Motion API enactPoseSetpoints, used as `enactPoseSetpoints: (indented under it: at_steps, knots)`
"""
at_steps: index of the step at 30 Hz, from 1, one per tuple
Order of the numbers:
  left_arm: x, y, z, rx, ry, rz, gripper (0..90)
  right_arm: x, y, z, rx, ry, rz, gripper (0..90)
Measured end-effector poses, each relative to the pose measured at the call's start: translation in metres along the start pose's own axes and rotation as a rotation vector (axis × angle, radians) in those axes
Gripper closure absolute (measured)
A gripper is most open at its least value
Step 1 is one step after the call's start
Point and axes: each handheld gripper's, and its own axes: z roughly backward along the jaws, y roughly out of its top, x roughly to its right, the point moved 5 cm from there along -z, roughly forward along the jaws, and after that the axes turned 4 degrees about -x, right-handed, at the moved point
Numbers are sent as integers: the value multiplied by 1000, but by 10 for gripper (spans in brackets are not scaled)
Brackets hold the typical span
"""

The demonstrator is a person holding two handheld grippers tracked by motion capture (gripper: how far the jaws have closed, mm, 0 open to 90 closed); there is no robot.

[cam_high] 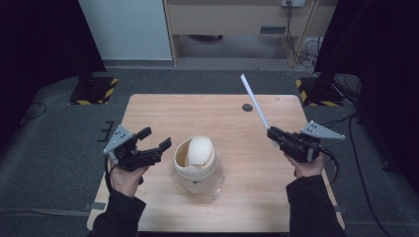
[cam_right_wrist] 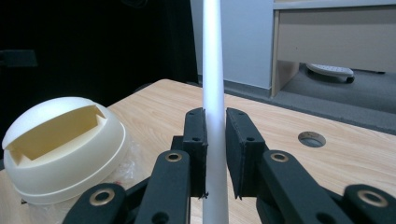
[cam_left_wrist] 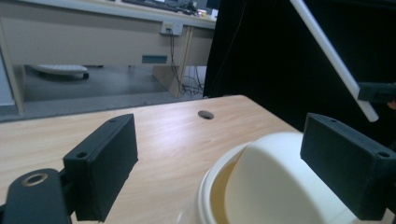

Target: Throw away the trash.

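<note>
Wooden bench [cam_high: 163, 111], light grain, small round cable hole [cam_high: 247, 107] near its far edge, right of centre. Cream cup [cam_high: 195, 165] with a domed lid [cam_high: 199, 150] stands on the bench a bit left of centre, toward the near edge; the lid has a wide slot cut in it, seen well in the right gripper view [cam_right_wrist: 56, 128]. Crinkled clear plastic film [cam_high: 215, 185] lies under and around the cup base, also showing beside the cup in the right gripper view [cam_right_wrist: 126, 165]. Left tongs [cam_high: 157, 138] are over the left part of the bench, just beside the cup on its left side, jaws wide, nothing between the pads; in the left gripper view [cam_left_wrist: 224, 168] the cup and lid [cam_left_wrist: 275, 182] sit low between the two black jaws without touching either pad that I can see. Right tongs [cam_high: 271, 132] are over the right part of the bench, well apart from the cup, clamped narrow on a long white straw [cam_high: 255, 102]. The straw runs tilted from the tongs up and away toward the far edge, its free end past the cable hole side. In the right gripper view [cam_right_wrist: 215, 154] the straw [cam_right_wrist: 212, 70] stands straight up between the two pads, both pressing on it, its lower end poking out below the pads. The left gripper view also catches the straw [cam_left_wrist: 331, 53] slanting across the top right corner. Person's dark sleeves come in from the near edge, one hand on each gripper.
</note>
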Motion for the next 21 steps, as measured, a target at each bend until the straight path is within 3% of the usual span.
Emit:
enactPoseSetpoints:
  at_steps: [13, 21]
  knots:
    - [23, 22, -20, 13, -26, -31, 107, -14, 4, -1, 15, 46, 25, 788]
    - [44, 40, -34, 23, -56, -61, 110, -17, 3, -2, 18, 62, 26, 788]
